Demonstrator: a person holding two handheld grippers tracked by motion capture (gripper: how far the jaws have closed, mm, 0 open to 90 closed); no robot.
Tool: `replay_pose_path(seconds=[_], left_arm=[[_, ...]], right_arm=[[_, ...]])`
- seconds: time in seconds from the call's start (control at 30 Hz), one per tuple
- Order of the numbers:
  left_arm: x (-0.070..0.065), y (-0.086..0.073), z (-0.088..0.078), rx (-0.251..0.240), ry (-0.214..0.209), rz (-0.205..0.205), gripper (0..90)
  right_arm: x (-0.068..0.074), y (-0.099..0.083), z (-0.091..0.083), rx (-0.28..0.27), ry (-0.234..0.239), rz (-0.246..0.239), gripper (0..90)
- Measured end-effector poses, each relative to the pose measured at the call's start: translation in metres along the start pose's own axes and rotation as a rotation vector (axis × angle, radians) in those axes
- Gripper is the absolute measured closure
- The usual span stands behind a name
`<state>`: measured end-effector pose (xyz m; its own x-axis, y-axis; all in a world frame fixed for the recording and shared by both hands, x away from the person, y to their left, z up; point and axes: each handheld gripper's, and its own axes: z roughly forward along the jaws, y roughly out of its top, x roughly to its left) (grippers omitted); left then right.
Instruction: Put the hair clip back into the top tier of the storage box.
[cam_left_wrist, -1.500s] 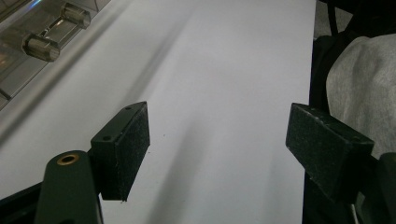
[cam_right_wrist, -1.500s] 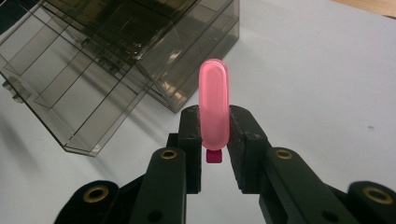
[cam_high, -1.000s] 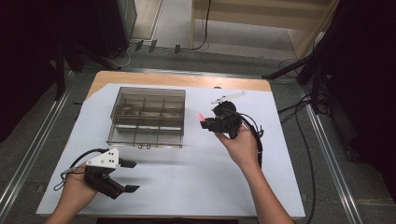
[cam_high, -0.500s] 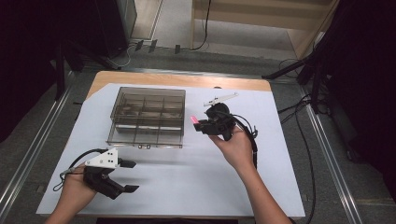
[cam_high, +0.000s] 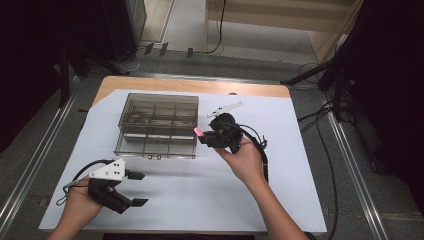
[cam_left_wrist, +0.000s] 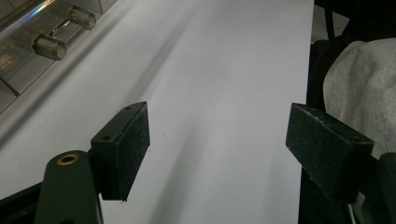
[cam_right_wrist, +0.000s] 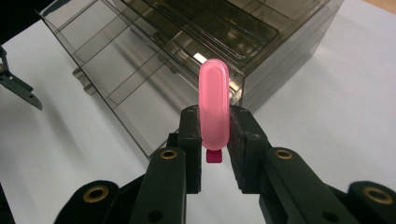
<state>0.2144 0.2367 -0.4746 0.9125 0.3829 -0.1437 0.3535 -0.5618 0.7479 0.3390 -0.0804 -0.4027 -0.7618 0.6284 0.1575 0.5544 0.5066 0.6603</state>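
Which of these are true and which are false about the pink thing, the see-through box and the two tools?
1. The right tool pinches a pink thing. True.
2. The left tool grips the see-through box. False: its jaws are wide open above the white sheet, with nothing between them.
3. The box has dividers inside. True.
4. The pink thing lies inside the box. False: it is held in the air beside the box.
5. The box sits on the white sheet. True.
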Motion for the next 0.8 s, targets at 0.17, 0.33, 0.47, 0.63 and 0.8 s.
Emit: replay_pose_path(seconds=[0.17, 0.33, 0.47, 0.63, 0.8], left_arm=[[0.0, 0.0, -0.001, 0.004, 0.004, -0.002, 23.1], [0.0, -0.001, -0.001, 0.005, 0.004, -0.001, 23.1], [0.0, -0.001, -0.002, 0.002, 0.006, -0.003, 23.1], [-0.001, -0.001, -0.002, 0.002, 0.005, -0.005, 23.1], [-0.001, -0.002, -0.002, 0.003, 0.008, -0.006, 23.1]], right_arm=[[0.005, 0.002, 0.003, 0.005, 0.016, -0.008, 76.7], [0.01, 0.003, 0.006, 0.01, 0.027, -0.019, 76.7], [0.012, 0.004, 0.009, 0.012, 0.033, -0.023, 76.6], [0.016, 0.005, 0.013, 0.015, 0.039, -0.028, 76.6], [0.018, 0.006, 0.016, 0.017, 0.045, -0.032, 76.6]])
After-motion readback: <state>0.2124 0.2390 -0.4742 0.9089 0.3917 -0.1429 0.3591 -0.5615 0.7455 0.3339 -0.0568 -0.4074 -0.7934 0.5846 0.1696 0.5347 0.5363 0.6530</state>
